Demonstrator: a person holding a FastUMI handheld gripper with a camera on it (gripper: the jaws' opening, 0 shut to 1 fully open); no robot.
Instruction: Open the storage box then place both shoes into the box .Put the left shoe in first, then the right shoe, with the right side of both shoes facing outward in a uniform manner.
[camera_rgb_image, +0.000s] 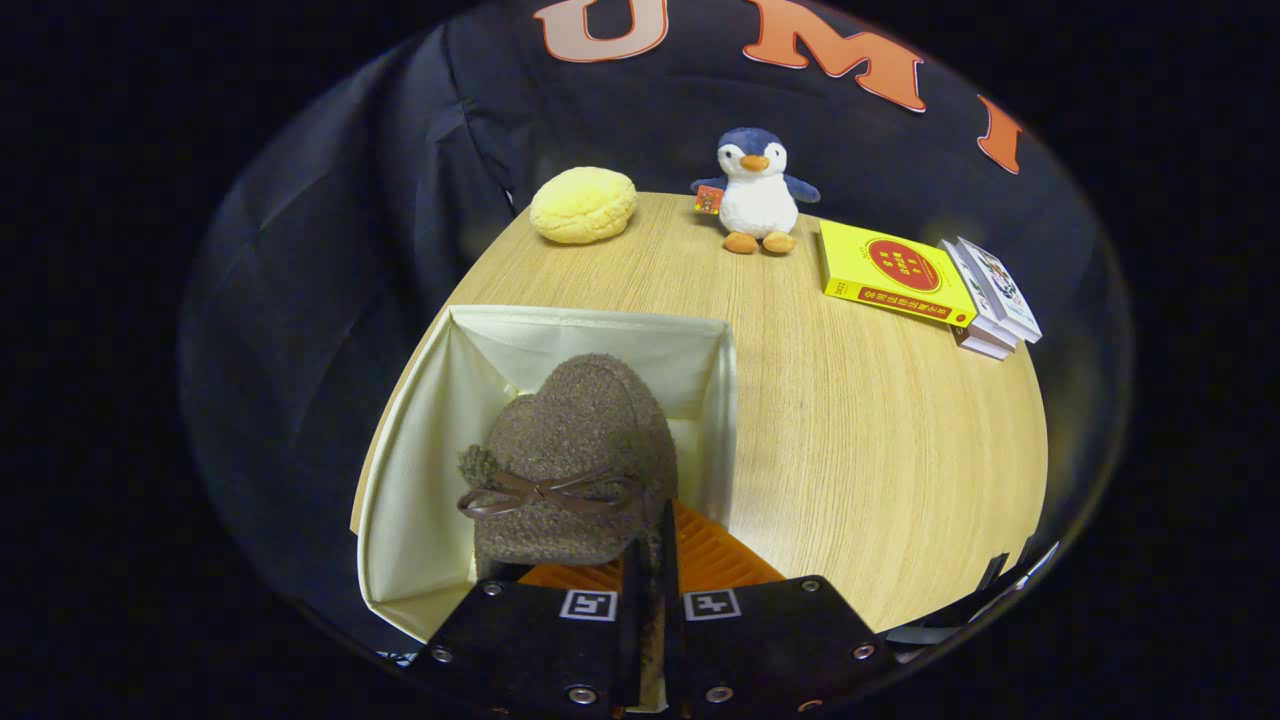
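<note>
Gripper (650, 560) clenched on shoe (580, 460) over open box (420, 480).
Yellow book (890, 272) at 2 o'clock, red label unreadable.

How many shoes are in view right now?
1. A brown fuzzy shoe with a bow is pinched in the claw, held over the open cream box. A second shoe may be hidden beneath it.

Brown fuzzy shoe (580, 455), darker brown bow, orange ribbed sole, lower centre. Cream storage box (420, 500) around it. Black gripper (650, 570) fingers with white square markers, closed on the shoe's edge. Pale wood-grain table (880, 480). Yellow bun (583, 204); navy-white penguin (756, 192), orange beak and feet; yellow-red book (890, 273), upper right.
</note>
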